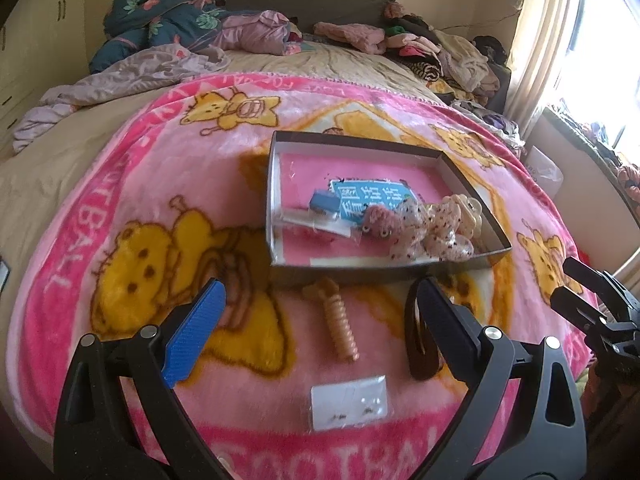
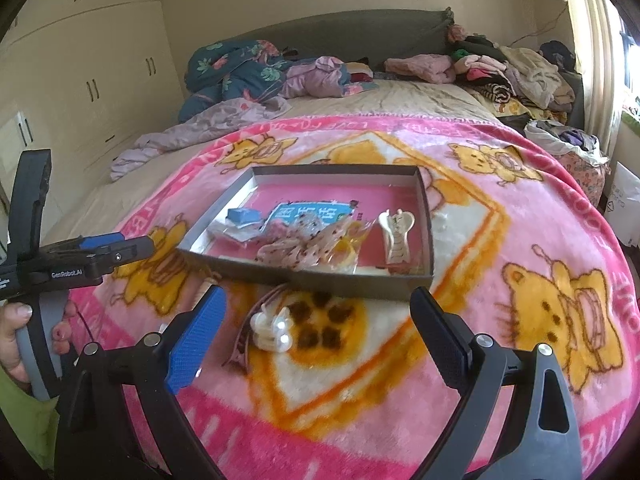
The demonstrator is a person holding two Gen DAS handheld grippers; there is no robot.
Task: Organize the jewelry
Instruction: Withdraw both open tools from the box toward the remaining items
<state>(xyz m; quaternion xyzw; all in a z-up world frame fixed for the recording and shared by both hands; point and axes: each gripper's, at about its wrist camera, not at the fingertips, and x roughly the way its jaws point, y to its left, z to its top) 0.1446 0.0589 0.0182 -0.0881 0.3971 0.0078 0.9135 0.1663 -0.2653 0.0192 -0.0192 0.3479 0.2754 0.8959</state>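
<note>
A shallow grey box [image 1: 276, 184] [image 2: 426, 216] lies on the pink blanket and holds speckled hair ties [image 1: 436, 228] [image 2: 304, 246], a blue card [image 1: 372, 196], a small blue piece [image 2: 242, 215] and a cream hair claw [image 2: 396, 236]. In front of the box lie a peach spiral hair clip [image 1: 340, 326], a dark hairband [image 1: 418, 336] and a white earring card [image 1: 350, 402]. My left gripper [image 1: 320, 316] is open and empty above them. My right gripper [image 2: 318, 320] is open and empty over a white bow hair tie [image 2: 272, 330].
The pink cartoon blanket [image 1: 120, 208] [image 2: 520, 208] covers the near part of a bed. Piled clothes and quilts [image 1: 180, 20] [image 2: 508, 68] lie at the far end. Wardrobes [image 2: 92, 60] stand at left, a curtained window [image 1: 560, 40] at right.
</note>
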